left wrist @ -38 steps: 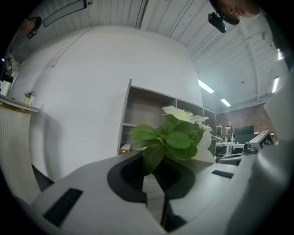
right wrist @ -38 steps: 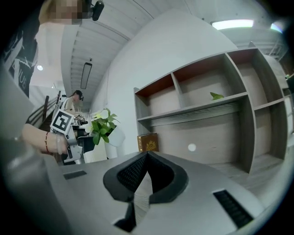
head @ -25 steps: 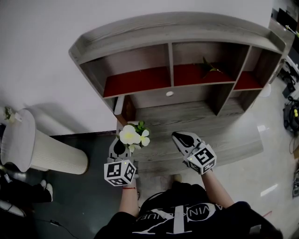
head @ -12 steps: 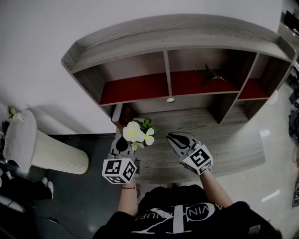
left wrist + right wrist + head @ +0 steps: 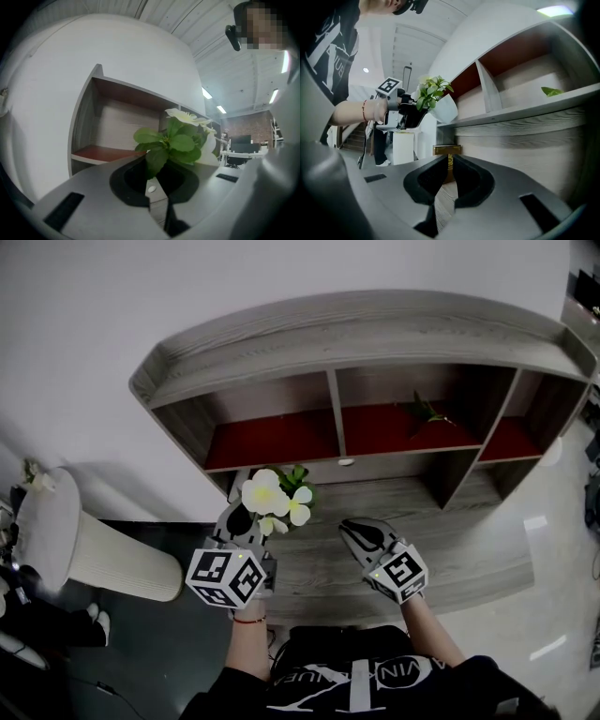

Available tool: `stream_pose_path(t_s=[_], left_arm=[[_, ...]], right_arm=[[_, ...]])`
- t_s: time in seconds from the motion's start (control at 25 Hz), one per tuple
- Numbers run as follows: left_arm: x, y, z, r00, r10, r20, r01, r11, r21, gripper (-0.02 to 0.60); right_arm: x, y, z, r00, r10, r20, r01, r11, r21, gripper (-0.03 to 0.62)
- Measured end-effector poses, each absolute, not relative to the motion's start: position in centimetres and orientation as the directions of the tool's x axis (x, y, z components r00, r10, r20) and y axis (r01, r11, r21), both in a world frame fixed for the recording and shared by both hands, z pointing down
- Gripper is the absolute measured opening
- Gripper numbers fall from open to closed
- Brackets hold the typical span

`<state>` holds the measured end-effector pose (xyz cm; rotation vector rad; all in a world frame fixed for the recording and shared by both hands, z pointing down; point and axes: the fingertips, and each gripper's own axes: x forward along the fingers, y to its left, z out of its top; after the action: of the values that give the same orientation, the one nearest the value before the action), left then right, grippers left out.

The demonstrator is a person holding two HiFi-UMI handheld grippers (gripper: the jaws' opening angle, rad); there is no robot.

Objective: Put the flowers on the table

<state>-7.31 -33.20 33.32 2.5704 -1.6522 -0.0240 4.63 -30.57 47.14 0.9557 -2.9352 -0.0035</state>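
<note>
A bunch of white flowers (image 5: 267, 497) with green leaves stands up out of my left gripper (image 5: 246, 519), which is shut on its stem. It hangs over the left end of the grey wooden table (image 5: 441, 512), just in front of the shelf unit. In the left gripper view the leaves (image 5: 168, 145) and a white bloom (image 5: 187, 116) rise from between the closed jaws of the left gripper (image 5: 157, 176). My right gripper (image 5: 350, 527) hovers over the table's middle, shut with nothing in it. From the right gripper (image 5: 449, 161) I see the held flowers (image 5: 432, 92) to the left.
A shelf unit (image 5: 330, 418) with red-backed compartments stands at the table's back; a green sprig (image 5: 427, 412) lies in its middle compartment. A white ribbed pedestal (image 5: 75, 545) stands on the floor at left. A brown box (image 5: 447, 151) sits at the table's left end.
My left gripper has risen toward the camera and carried the flowers a little forward, closer to the shelves. The right gripper has drifted slightly left and stays shut.
</note>
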Motion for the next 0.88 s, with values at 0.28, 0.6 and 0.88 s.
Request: stream_pose_path(t_s=[0.28, 0.6, 0.88], left_arm=[[-7.2, -36.1, 29.5, 0.474, -0.880, 0.017, -0.880, -0.473, 0.046, 0.028], [-7.1, -40.3, 28.2, 0.555, -0.828, 0.080, -0.828, -0.542, 0.143, 0.030], [-7.4, -42.3, 29.3, 0.571, -0.802, 0.175, -0.818, -0.535, 0.212, 0.032]], right_arm=[[4.2, -31.3, 47.2, -0.783, -0.618, 0.066, -0.619, 0.785, 0.010, 0.044], [3.1, -32.9, 46.5, -0.750, -0.658, 0.065, -0.659, 0.752, -0.008, 0.044], [2.8, -33.6, 46.7, -0.722, -0.689, 0.061, -0.692, 0.722, -0.025, 0.044]])
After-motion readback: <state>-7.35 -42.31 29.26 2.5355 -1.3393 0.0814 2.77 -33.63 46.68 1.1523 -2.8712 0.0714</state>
